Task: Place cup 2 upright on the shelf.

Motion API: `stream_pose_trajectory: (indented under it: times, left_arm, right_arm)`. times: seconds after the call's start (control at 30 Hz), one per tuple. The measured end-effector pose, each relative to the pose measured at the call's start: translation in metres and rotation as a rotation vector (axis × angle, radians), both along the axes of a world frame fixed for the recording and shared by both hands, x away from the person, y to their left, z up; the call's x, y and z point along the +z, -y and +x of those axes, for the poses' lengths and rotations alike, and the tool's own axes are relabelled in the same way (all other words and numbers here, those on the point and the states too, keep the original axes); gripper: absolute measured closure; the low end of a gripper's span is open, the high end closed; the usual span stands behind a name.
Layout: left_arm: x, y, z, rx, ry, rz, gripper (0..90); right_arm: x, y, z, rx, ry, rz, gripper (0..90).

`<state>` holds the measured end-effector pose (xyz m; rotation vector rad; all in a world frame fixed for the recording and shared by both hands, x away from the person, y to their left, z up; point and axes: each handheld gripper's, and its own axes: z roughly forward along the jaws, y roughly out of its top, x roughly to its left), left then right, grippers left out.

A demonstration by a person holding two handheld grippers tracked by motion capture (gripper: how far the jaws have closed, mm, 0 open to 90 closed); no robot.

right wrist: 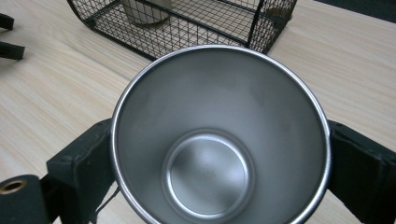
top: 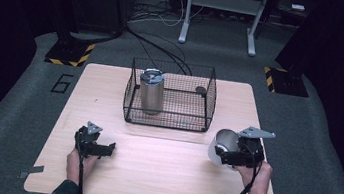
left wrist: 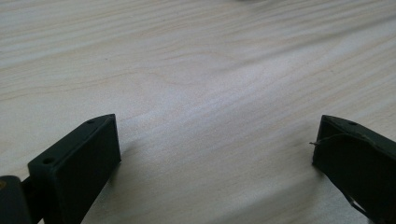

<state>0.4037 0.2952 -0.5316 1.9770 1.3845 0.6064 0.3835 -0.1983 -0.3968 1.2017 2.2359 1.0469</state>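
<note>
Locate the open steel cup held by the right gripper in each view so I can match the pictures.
High view: the steel cup is at the table's right front, between the right gripper's jaws, mouth tipped toward the camera.
Left gripper view: not in it; bare wooden table.
Right gripper view: steel cup at centre, seen from above into its mouth.
Shared landmark: the black wire basket beyond the cup.
</note>
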Motion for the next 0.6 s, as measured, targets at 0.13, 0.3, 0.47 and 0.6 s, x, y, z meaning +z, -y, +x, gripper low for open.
stream_pose_trajectory:
  times: [0.13, 0.3, 0.47, 0.6]
  left_arm:
    - [0.000, 0.000, 0.000, 0.000, 0.000, 0.000, 0.4]
    - [0.000, 0.000, 0.000, 0.000, 0.000, 0.000, 0.5]
    - [0.000, 0.000, 0.000, 0.000, 0.000, 0.000, 0.4]
    - [0.000, 0.000, 0.000, 0.000, 0.000, 0.000, 0.5]
  right_arm:
    - [0.006, -0.003, 0.001, 0.010, 0.000, 0.009, 5.9]
    - [0.012, -0.007, 0.004, 0.032, 0.010, 0.012, 5.9]
    - [0.019, -0.014, 0.007, 0.047, 0.012, 0.004, 5.9]
    - [0.025, -0.019, 0.010, 0.061, 0.014, 0.010, 5.9]
